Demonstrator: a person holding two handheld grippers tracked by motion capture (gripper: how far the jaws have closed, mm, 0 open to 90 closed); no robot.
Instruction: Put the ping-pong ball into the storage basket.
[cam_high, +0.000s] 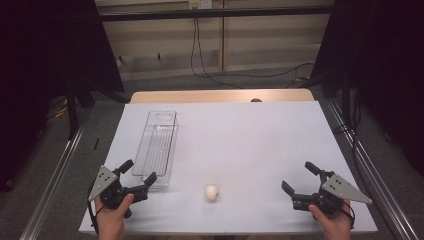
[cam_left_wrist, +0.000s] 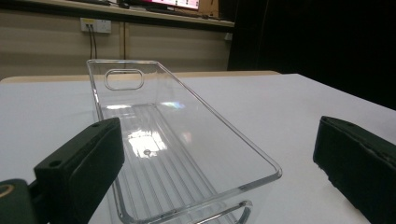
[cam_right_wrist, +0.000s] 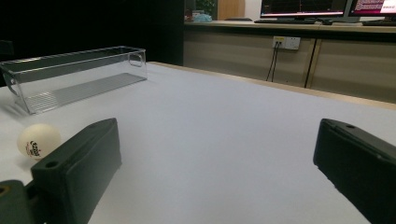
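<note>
A clear plastic bin (cam_high: 158, 145) lies lengthwise on the white sheet at the left; it holds nothing. My left gripper (cam_high: 138, 171) rests at the bin's near end with its jaws wide open, and in the left gripper view the bin (cam_left_wrist: 177, 154) stands straight ahead between them. A white ping-pong ball (cam_high: 211, 192) sits on the sheet near the front edge, between the two hands. My right gripper (cam_high: 300, 177) is open at the front right, nothing between its jaws. In the right gripper view the ball (cam_right_wrist: 38, 140) lies at the far left, the bin (cam_right_wrist: 74, 74) behind it.
The white sheet covers a wooden table (cam_high: 220, 95). Metal rails (cam_high: 55, 172) run along both sides of the table. Dark curtains hang left and right. Cables trail over the floor beyond the far edge.
</note>
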